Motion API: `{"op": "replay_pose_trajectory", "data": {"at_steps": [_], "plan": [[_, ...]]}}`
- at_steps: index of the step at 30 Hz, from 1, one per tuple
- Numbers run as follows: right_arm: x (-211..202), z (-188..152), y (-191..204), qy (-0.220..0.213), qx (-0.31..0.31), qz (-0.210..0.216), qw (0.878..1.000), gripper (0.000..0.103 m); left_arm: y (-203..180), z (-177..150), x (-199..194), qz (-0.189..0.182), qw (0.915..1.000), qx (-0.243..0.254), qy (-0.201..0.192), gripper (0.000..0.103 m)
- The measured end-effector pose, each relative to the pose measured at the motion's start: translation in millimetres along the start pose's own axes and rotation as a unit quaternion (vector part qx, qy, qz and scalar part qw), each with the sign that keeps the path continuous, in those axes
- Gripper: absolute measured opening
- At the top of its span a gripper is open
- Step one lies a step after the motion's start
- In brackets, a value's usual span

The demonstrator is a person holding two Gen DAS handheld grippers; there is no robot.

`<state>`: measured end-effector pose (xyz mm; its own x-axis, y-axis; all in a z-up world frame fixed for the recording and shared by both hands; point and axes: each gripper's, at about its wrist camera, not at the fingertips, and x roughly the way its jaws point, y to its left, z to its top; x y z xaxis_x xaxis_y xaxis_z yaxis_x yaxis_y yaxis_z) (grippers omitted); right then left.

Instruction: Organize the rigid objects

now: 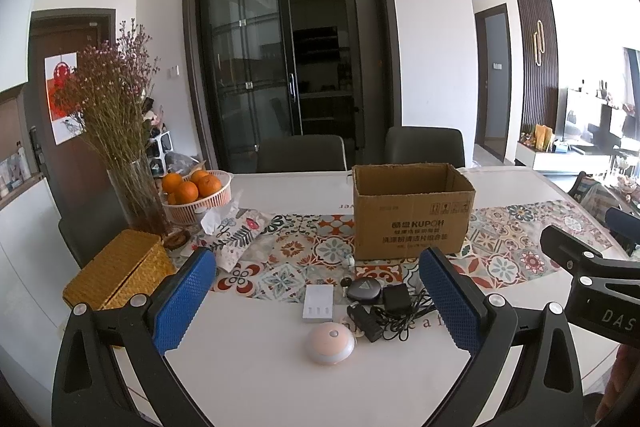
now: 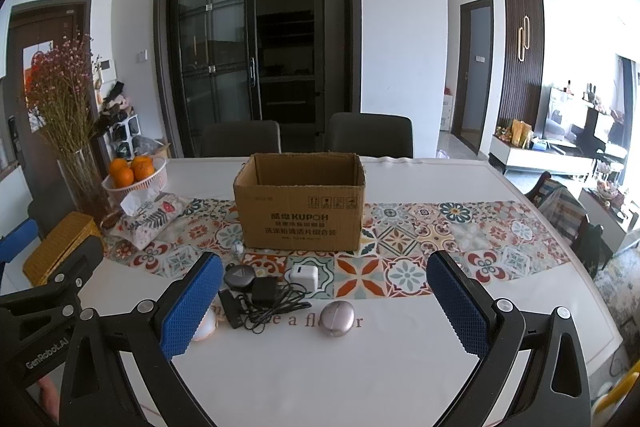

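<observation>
An open cardboard box (image 1: pixel 412 217) (image 2: pixel 300 215) stands on the patterned runner. In front of it lie small items: a pink-white round lamp (image 1: pixel 330 343), a white flat case (image 1: pixel 319 303), a dark rounded-triangle fob (image 1: pixel 363 289) (image 2: pixel 239 275), a black adapter with tangled cable (image 1: pixel 394 301) (image 2: pixel 266 297), a white plug cube (image 2: pixel 304 277) and a silver oval case (image 2: pixel 337 318). My left gripper (image 1: pixel 320 301) is open, hovering above the lamp and case. My right gripper (image 2: pixel 326 303) is open, with the silver case between its fingers' span and below them.
A woven yellow box (image 1: pixel 120 271), a glass vase of dried flowers (image 1: pixel 136 195), a basket of oranges (image 1: pixel 198 193) and a floral tissue pouch (image 1: pixel 236 233) crowd the left side. Two dark chairs (image 2: pixel 370 133) stand behind the white table (image 2: pixel 440 367).
</observation>
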<state>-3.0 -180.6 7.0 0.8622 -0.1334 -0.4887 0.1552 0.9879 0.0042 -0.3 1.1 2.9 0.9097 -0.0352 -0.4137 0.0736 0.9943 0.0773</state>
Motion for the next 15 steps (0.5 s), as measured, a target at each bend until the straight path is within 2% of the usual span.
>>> {"op": "replay_pose_trajectory", "data": {"at_steps": [8,15], "plan": [[9.8,-2.7,2.2,0.013,0.001,0.006,1.000,0.103,0.1,-0.8,7.7,0.002,0.9999,0.001,0.015,0.103],[24.1,-7.1,4.0,0.041,0.001,0.013,0.999,0.103,0.9,-10.3,23.9,0.003,0.9987,-0.002,0.051,0.103]]}}
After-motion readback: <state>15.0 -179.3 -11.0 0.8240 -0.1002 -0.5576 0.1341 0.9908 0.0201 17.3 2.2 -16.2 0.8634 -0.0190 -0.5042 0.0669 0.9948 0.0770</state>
